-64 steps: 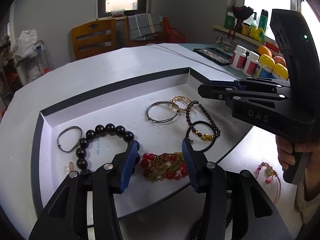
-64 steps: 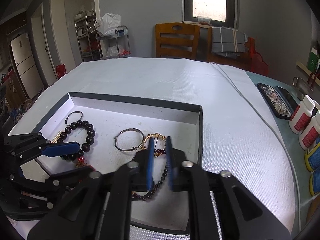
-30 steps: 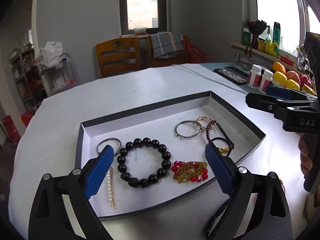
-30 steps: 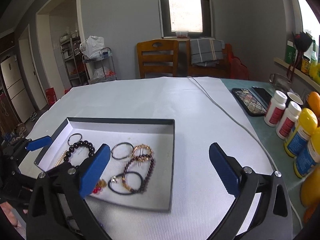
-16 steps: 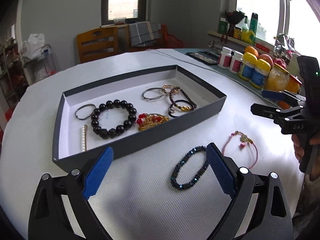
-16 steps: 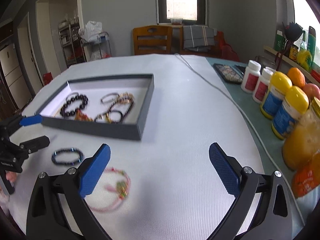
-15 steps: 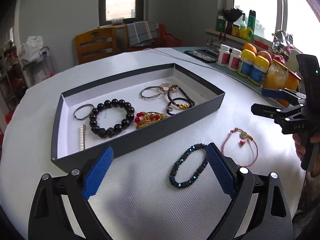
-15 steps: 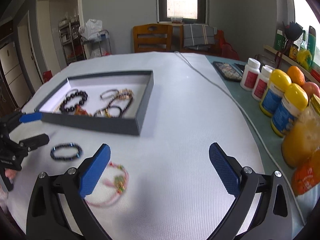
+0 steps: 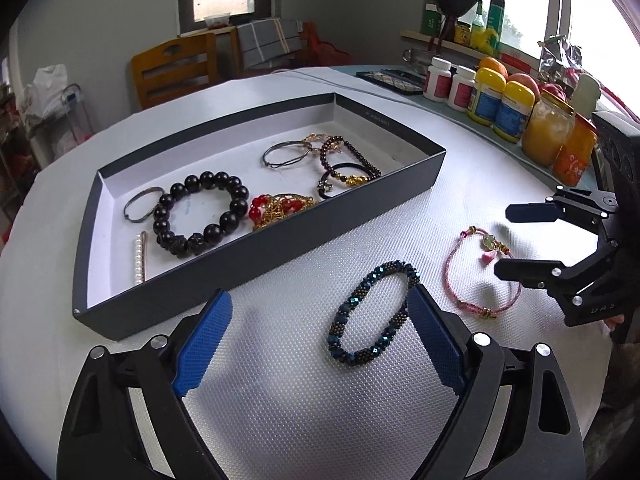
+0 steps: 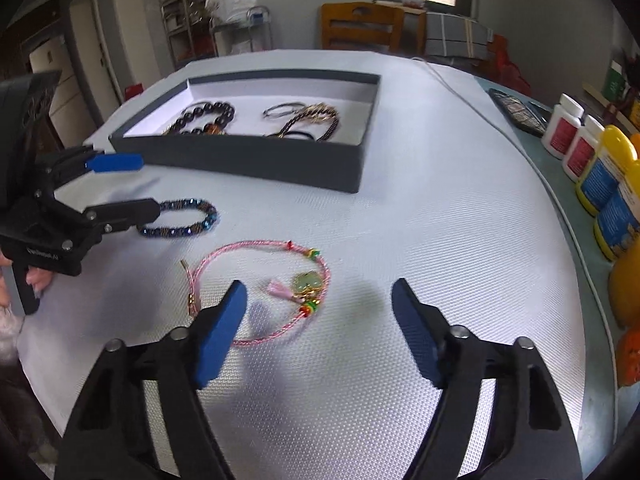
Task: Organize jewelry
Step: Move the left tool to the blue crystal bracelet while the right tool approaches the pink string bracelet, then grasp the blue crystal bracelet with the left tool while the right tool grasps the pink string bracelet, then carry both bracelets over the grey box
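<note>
- Step in hand, as judged: approach to the last two loose pieces; both lying on the white tablecloth (image 9: 280,400) outside the grey tray (image 9: 340,216), not yet gripped.
- Left gripper (image 9: 320,340): jaws spread wide, nothing held. Hovering low over the cloth, near the tray's front wall.
- Blue beaded bracelet (image 9: 372,312): flat on the cloth, between the left jaws but off-centre, its far end right by the right-hand pad, well apart from the left-hand pad. In the right wrist view, seen just beside the lower finger of the left gripper (image 10: 120,188); contact not determinable.
- Right gripper (image 10: 320,332): jaws likewise wide open, empty.
- Pink cord bracelet (image 10: 260,288): flat on the cloth, its loop partly behind the left-hand pad, its jade-coloured charm (image 10: 306,282) inside the gap, nearer that pad.
- Already in the tray: black bead bracelet (image 9: 200,212), red and gold chain (image 9: 280,206), thin bangles, dark bead strands, a pearl clip (image 9: 140,256).
- Next move, as judged: centre each pair of jaws over one side of its loop, lower to the cloth, close on the band, lift clear of the tray wall, release inside.
- Risk noted: thin pink cord lying flush on textured cloth, liable to slip out of the pads; tassel and charm likely to swing on lifting.
</note>
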A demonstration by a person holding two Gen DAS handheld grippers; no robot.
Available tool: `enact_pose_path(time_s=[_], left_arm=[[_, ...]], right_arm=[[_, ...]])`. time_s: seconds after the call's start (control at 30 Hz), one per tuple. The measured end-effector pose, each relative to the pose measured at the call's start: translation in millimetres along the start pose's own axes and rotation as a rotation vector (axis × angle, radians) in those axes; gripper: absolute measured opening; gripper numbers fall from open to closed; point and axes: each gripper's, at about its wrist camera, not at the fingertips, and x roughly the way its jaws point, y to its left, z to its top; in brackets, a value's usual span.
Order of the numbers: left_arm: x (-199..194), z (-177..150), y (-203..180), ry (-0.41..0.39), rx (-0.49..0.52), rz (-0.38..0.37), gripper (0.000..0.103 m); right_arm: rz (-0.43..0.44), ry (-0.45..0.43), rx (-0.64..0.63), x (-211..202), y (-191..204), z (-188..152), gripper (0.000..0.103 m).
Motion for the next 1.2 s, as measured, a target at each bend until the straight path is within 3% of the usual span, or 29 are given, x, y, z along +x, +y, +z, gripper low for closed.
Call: enact_pose_path(time_s=[0.17,0.23,0.33,0.47,0.6,0.73,0.9,0.93,0.97,1.03,1.2], left_arm=[[2.7,-0.8,-5.6,0.019,0.028,-0.003,0.078],[3.6,-0.9,-6.2,0.024,0.029,-0.005,0.075],[4.0,-0.9,-6.0,0.026,0.027,-0.008,0.072],[8.7,-1.6,-6.9,0.054,0.029,-0.017,0.059],[11.0,-2.4,-5.4,0.066,0.019,-0.026,0.056],[10.5,-3.9,-9.7,0.071,0.044,-0.013,0.043],[9.6,-5.6,-19.2,0.069,0.100,-0.025,0.027],[9.7,-5.7,-18.8,0.069,0.099,-0.028,0.026],[9.4,-5.7,-18.5,0.069,0.097,-0.038,0.017],[9.2,-5.7,-19.1,0.067,0.100,-0.041,0.007],[3.9,-5.7,-20.2,0.037,0.101,-0.039,0.007]], right_arm=[[0.007,0.007,-0.030,1.7,7.6,-0.2,0.040],[0.017,0.007,-0.041,0.4,10.9,-0.4,0.024],[0.024,0.004,-0.051,-1.4,11.5,-2.3,0.020],[0.009,0.003,-0.049,-4.2,9.5,-4.3,0.020],[0.008,0.004,-0.035,-7.5,6.8,-6.8,0.020],[-0.016,0.012,-0.031,-9.2,5.4,-9.5,0.035],[-0.014,0.013,-0.027,-10.9,5.5,-13.1,0.035],[-0.013,0.012,-0.025,-10.9,5.3,-13.2,0.035],[-0.007,0.013,-0.020,-10.6,4.9,-13.2,0.033],[0.003,0.010,-0.012,-9.6,4.8,-11.9,0.023],[-0.011,-0.013,-0.039,-10.1,10.6,-11.9,0.014]])
